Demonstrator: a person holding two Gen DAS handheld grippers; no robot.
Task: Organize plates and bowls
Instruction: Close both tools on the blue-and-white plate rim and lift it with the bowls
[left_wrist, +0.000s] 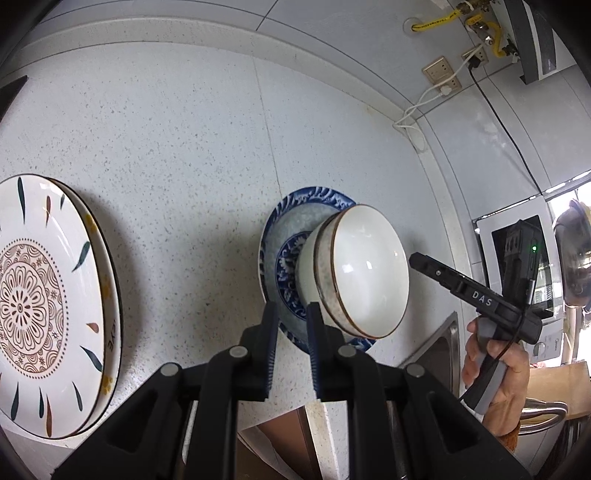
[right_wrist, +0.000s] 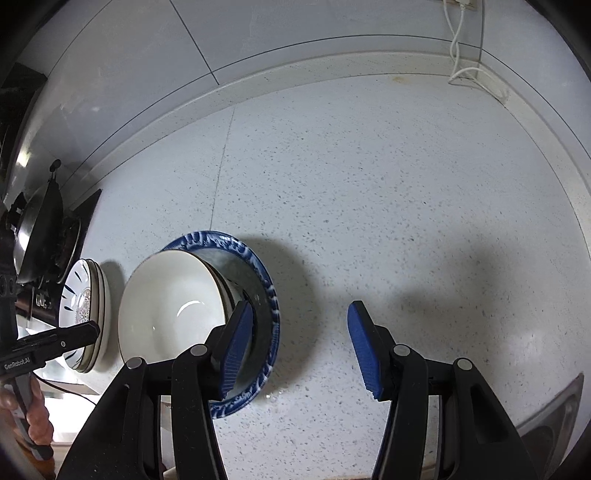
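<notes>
Patterned plates: at the far left of the left wrist view we see a stack of patterned plates (left_wrist: 55, 306) lying on the speckled table (left_wrist: 184, 147); the top one bears a mandala centre and leaf marks.
Same stack, other view: in the right wrist view the plates (right_wrist: 86, 314) sit small at the left, just beside the stove.
Stove: a black stove with a pan (right_wrist: 40, 240) stands at the left edge of the right wrist view.
Left claw: our left claw (left_wrist: 291, 317) has its two blue-padded fingers drawn close together, with only a narrow slot between them; they sit at the near rim of the blue plate, and we cannot tell whether they pinch it.
Blue plate: the blue plate (left_wrist: 314, 199) lies on the table in the middle, well apart from the patterned stack.
Bowls: two nested white bowls (left_wrist: 362, 269) with brown rims rest on the blue plate.
Right claw: our right claw (right_wrist: 299, 347) is spread wide and grasps nothing; its left finger overlaps the bowls (right_wrist: 166, 314) and blue plate (right_wrist: 258, 266), its right finger hangs over bare table (right_wrist: 406, 184).
Sink: a steel sink edge (right_wrist: 554, 410) shows at the lower right.
Wall: sockets and a white cable (left_wrist: 439, 85) sit on the tiled wall at upper right.
</notes>
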